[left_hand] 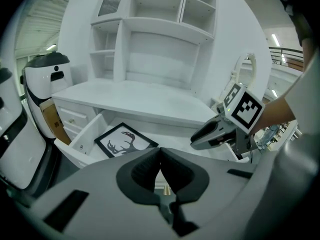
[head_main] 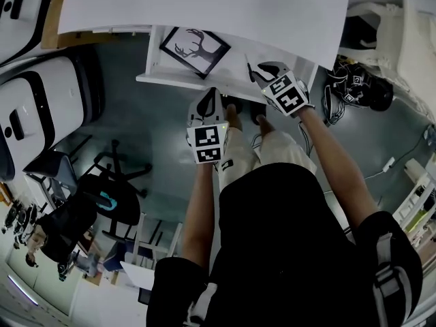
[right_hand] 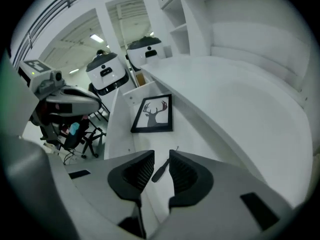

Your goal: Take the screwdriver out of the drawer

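The white drawer (head_main: 152, 61) stands pulled out under the desk. A thin dark-handled screwdriver (head_main: 250, 72) lies on its floor at the right, and a framed deer picture (head_main: 194, 50) lies at the left. My right gripper (head_main: 264, 69) hangs over the screwdriver. In the right gripper view the screwdriver (right_hand: 159, 171) shows in the gap of my open right gripper (right_hand: 161, 156), with the pads not touching it. My left gripper (head_main: 210, 95) is at the drawer's front edge. Seen in its own view, the left gripper (left_hand: 160, 156) is shut and empty.
The white desk top (head_main: 204, 5) overhangs the back of the drawer, and a shelf hutch (left_hand: 155, 34) stands on it. White machines (head_main: 41, 107) and an office chair (head_main: 109, 203) stand at the left. A white chair (head_main: 402, 33) is at the right.
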`<state>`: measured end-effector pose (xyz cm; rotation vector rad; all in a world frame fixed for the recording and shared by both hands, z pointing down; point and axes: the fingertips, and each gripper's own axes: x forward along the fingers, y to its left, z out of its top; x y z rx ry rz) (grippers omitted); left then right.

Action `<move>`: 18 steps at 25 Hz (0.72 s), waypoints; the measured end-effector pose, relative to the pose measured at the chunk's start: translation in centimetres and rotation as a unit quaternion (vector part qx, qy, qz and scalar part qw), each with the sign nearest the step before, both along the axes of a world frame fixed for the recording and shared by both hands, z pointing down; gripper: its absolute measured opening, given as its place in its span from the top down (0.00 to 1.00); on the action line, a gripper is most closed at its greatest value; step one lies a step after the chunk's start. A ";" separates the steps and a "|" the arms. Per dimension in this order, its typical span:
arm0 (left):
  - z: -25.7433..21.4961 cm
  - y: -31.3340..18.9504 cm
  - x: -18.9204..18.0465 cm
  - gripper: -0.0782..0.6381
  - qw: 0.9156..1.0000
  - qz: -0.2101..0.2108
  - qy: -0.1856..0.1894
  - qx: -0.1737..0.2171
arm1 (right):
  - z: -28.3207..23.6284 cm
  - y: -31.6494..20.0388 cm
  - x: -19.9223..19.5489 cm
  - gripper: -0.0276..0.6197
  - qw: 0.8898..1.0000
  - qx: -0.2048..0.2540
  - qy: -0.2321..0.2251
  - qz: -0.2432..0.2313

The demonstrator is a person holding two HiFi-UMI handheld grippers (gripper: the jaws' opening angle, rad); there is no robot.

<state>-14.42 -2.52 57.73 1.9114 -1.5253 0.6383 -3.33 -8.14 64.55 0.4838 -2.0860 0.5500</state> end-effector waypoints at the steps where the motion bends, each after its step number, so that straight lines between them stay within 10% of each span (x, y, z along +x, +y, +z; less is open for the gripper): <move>1: 0.0 -0.2 -0.2 0.86 1.000 0.001 0.001 0.000 | 0.9 0.1 0.0 0.79 1.000 -0.007 0.007 -0.003; 18: 1.0 -2.6 -2.4 0.86 0.999 0.036 0.008 -0.010 | 9.5 -0.4 -1.8 0.75 0.995 -0.039 0.080 -0.055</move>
